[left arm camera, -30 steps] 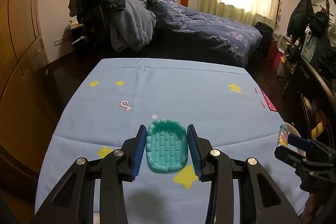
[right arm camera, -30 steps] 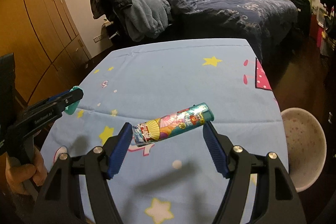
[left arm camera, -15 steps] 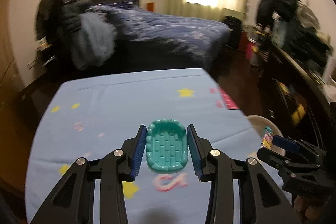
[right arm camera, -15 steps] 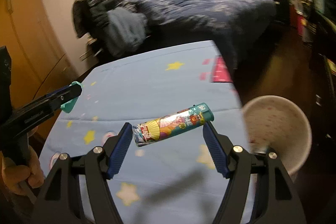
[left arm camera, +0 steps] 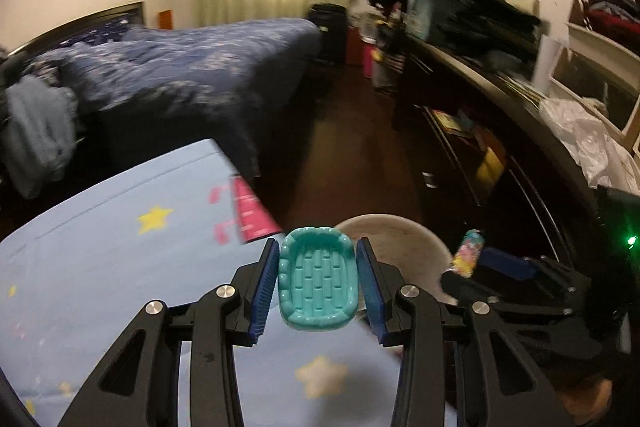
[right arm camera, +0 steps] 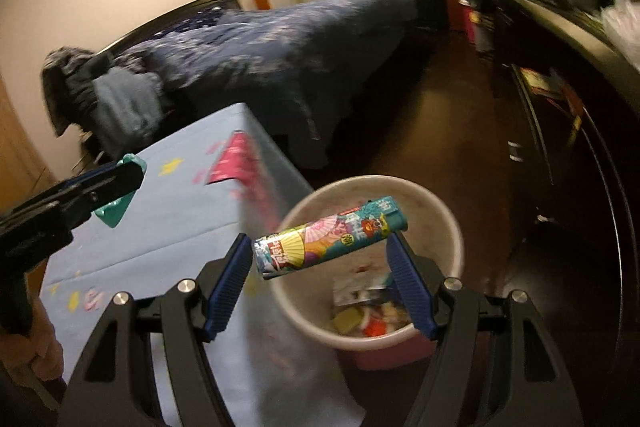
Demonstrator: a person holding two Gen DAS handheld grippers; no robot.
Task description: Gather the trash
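Note:
My left gripper (left arm camera: 317,285) is shut on a teal plastic tray (left arm camera: 318,287), held above the right edge of the blue star-print table (left arm camera: 120,247). My right gripper (right arm camera: 320,267) is shut on a colourful printed tube (right arm camera: 328,237), held end to end over the round trash bin (right arm camera: 452,223) that stands on the floor beside the table. The bin holds several scraps. In the left wrist view the bin (left arm camera: 404,239) lies just beyond the tray, and the right gripper with the tube (left arm camera: 468,253) is at its right.
A bed with a dark blue quilt (left arm camera: 180,75) stands behind the table. A dark cluttered sideboard (left arm camera: 500,115) runs along the right. Dark wooden floor (right arm camera: 460,107) lies between them. Clothes are piled at the bed's head (right arm camera: 112,95).
Both grippers have swung to the right, from over the table to the bin at its right edge. Each keeps its hold; the tube now hangs over the bin.

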